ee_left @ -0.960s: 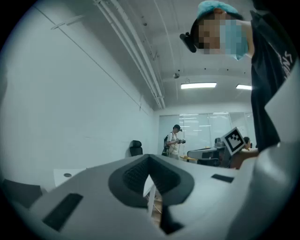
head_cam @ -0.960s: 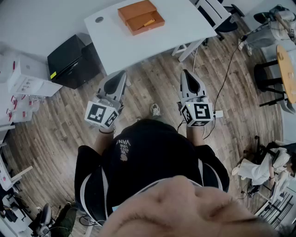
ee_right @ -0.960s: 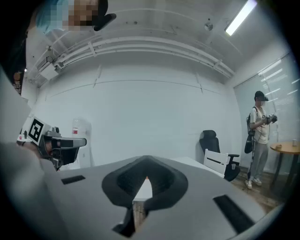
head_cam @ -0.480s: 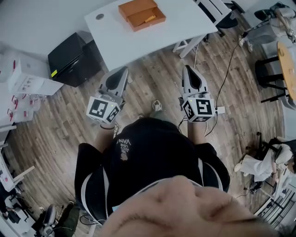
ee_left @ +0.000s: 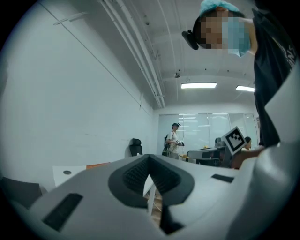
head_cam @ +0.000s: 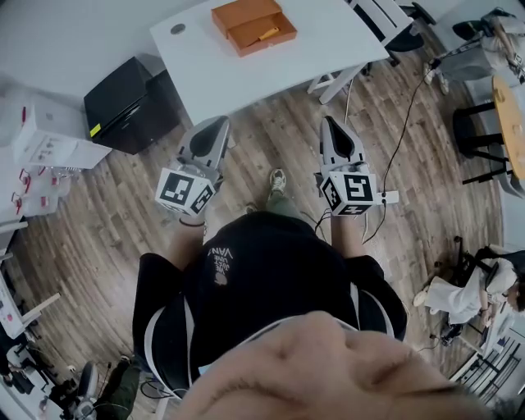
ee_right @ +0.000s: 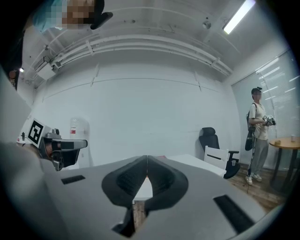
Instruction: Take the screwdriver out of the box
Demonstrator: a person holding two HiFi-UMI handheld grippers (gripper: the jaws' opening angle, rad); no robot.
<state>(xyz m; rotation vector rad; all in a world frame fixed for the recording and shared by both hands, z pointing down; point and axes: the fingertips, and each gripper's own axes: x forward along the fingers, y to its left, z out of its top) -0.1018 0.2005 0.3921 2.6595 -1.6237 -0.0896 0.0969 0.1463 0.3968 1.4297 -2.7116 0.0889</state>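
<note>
The left gripper [head_cam: 218, 125] and the right gripper [head_cam: 330, 125] are held side by side over the wooden floor [head_cam: 271, 143], level and pointing toward the white table [head_cam: 238, 74], on its near side and not over it. Each gripper's own view shows its two dark pads pressed together at the tips with nothing between them, so both are closed and empty. The orange box [head_cam: 243, 11] lies open on the far part of the table, well apart from both grippers, and the screwdriver [head_cam: 267, 34] lies inside its nearer section as a small yellow shape. A black case [head_cam: 127, 102] sits on the floor just left of the table, with white boxes [head_cam: 45, 139] farther left. In the left gripper view a person [ee_left: 174, 139] stands far off beside a black office chair [ee_left: 135, 146]
</note>
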